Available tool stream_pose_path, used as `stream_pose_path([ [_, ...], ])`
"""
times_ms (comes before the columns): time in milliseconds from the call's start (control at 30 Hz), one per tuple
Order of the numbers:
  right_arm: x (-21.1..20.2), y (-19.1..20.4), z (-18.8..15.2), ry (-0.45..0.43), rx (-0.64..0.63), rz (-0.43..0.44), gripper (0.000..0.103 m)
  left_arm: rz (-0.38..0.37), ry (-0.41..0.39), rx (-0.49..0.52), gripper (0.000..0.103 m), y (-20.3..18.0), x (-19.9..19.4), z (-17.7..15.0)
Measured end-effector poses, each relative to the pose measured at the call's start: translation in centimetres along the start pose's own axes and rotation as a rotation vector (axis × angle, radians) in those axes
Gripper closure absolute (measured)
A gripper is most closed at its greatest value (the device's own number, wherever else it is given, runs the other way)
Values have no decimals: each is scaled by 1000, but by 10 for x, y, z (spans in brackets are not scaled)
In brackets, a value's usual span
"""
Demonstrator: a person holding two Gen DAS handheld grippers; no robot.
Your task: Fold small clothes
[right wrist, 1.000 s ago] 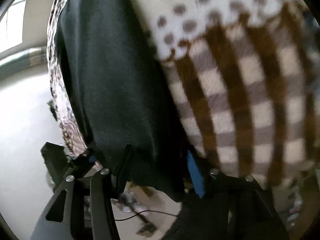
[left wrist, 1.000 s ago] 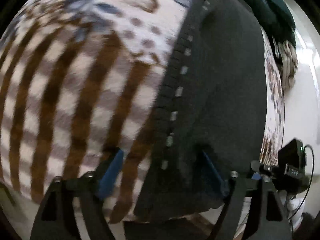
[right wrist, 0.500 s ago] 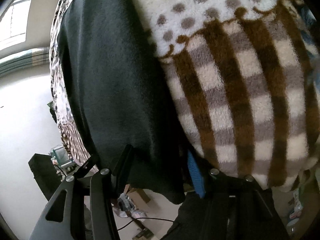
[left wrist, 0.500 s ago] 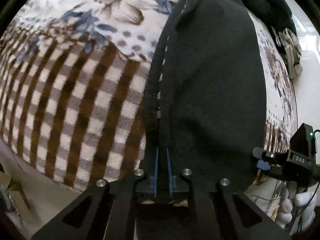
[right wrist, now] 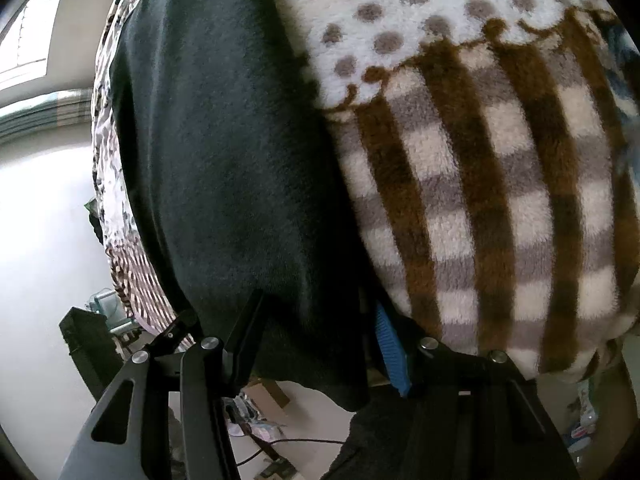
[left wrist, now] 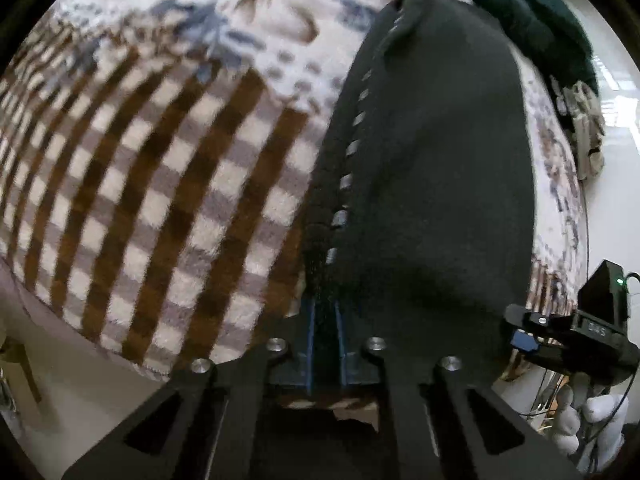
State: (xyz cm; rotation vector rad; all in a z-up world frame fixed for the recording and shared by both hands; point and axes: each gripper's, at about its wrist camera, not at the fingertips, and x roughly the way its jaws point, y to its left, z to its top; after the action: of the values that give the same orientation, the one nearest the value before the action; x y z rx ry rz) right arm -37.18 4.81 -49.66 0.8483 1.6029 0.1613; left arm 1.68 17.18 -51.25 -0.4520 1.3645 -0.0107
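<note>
A small dark grey knitted garment (left wrist: 436, 152) with a ribbed band of pale dashes lies lengthwise on a fleece blanket (left wrist: 168, 184). My left gripper (left wrist: 325, 320) is shut on the garment's near ribbed edge. In the right wrist view the same dark garment (right wrist: 224, 152) hangs over the blanket's near edge. My right gripper (right wrist: 320, 332) is open, its jaws on either side of the garment's near hem, one black finger (right wrist: 248, 332) left and a blue pad (right wrist: 390, 344) right.
The blanket (right wrist: 480, 200) has brown and grey checks, dots and flowers. A dark green cloth (left wrist: 532, 20) and a pale garment (left wrist: 584, 128) lie at the far right. The other gripper's black housing (left wrist: 592, 320) shows at right. Pale floor with cables and clutter (right wrist: 264, 420) lies below.
My left gripper has closed on the garment's ribbed edge and pulled back a little with it. My right gripper has stayed open around the hem, shifting only slightly.
</note>
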Motion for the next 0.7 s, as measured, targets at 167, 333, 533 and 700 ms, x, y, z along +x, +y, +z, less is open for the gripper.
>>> stream_pose_path([
  [167,-4,5,-4,-4,-23,-11,47,-16,-66,-29,97,-4,-32,-5],
  [333,-2,12,-8,2,-71,-44,47,-2,-62,-64,97,10,-34,7],
  [533,5,20,-11,26,-80,-80,47,30,53,-78,95,32,20,6],
  [700,8,27,-8,42,-83,-86,47,-47,3,-144,78,43,-14,13],
])
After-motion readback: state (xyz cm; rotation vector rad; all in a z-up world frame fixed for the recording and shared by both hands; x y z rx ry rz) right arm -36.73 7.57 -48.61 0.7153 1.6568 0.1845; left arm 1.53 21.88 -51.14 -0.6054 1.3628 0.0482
